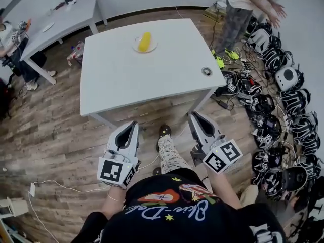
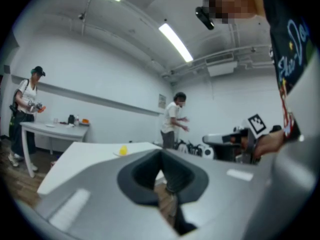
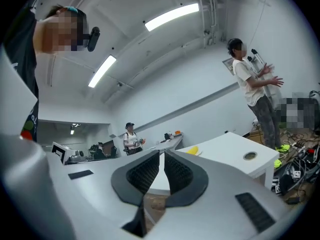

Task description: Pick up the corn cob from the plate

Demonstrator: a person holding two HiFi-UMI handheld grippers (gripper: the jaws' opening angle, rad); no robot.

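A yellow corn cob (image 1: 145, 41) lies on a small white plate (image 1: 135, 47) at the far side of a white table (image 1: 152, 82). Both grippers hang over the wooden floor, short of the table's near edge and pointing level toward it. My left gripper (image 1: 134, 124) is shut with nothing between its jaws. My right gripper (image 1: 194, 115) is shut and empty too. The left gripper view has the corn cob (image 2: 123, 150) far off, past the left gripper (image 2: 162, 156). In the right gripper view the corn cob (image 3: 192, 150) lies right of the right gripper (image 3: 161, 154).
A round cable hole (image 1: 206, 71) sits near the table's right edge. Several dark helmets (image 1: 273, 90) and cables crowd the floor on the right. A person (image 1: 240, 6) stands behind the table's far right corner. A second table (image 1: 61, 19) and another person (image 1: 10, 39) are at the back left.
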